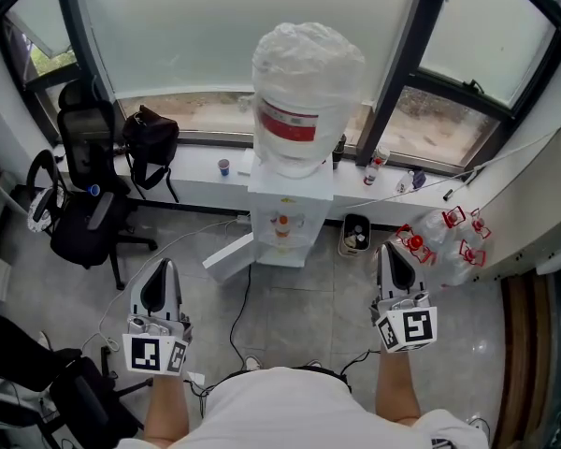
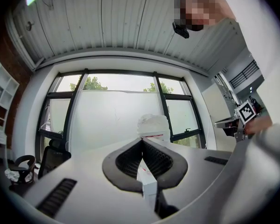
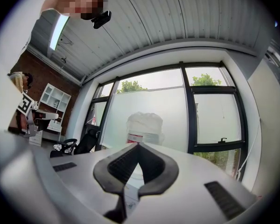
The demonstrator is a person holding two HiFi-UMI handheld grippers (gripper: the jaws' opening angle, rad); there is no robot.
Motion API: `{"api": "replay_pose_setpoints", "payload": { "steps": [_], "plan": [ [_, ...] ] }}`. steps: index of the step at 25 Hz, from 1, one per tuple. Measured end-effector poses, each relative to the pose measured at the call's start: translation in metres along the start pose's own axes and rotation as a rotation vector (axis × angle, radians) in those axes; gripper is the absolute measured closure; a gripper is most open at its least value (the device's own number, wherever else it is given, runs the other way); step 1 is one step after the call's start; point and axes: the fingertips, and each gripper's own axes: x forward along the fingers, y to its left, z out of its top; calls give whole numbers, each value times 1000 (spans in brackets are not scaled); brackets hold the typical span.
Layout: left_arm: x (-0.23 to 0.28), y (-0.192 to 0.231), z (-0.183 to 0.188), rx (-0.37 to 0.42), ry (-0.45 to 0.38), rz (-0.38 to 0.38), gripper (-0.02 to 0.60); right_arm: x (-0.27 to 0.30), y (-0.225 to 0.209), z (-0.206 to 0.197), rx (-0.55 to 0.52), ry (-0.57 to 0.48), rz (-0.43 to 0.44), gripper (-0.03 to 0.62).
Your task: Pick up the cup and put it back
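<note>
A small cup (image 1: 223,166) stands on the white windowsill (image 1: 196,171), left of the water dispenser (image 1: 290,215) with its plastic-wrapped bottle (image 1: 306,82). My left gripper (image 1: 165,266) hovers over the floor in front and to the left of the dispenser, well short of the cup. It is shut with nothing in it. My right gripper (image 1: 384,249) is level with it on the right, also shut and empty. In the left gripper view the closed jaws (image 2: 142,140) point at the bottle (image 2: 153,124). In the right gripper view the closed jaws (image 3: 138,144) point at it too (image 3: 143,126).
A black office chair (image 1: 89,209) and a black bag (image 1: 150,138) are at the left. A small bin (image 1: 357,234) sits right of the dispenser, with empty water jugs (image 1: 446,239) beyond it. A bottle (image 1: 378,165) stands on the sill. Cables (image 1: 238,316) run across the floor.
</note>
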Motion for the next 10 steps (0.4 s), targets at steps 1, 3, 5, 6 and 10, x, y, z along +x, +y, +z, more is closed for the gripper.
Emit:
{"api": "replay_pose_setpoints", "payload": {
  "steps": [1, 3, 5, 6, 10],
  "plan": [
    [-1, 2, -1, -2, 2, 1, 558, 1, 3, 0, 0, 0, 2, 574],
    [-2, 6, -1, -4, 4, 1, 558, 2, 6, 2, 0, 1, 5, 574],
    [-2, 9, -1, -2, 3, -1, 558, 4, 9, 4, -2, -2, 5, 574],
    [-1, 11, -1, -2, 3, -2, 558, 5, 10, 5, -3, -4, 5, 574],
    [0, 15, -4, -10, 5, -6, 558, 9, 16, 6, -5, -5, 12, 574]
  ]
}}
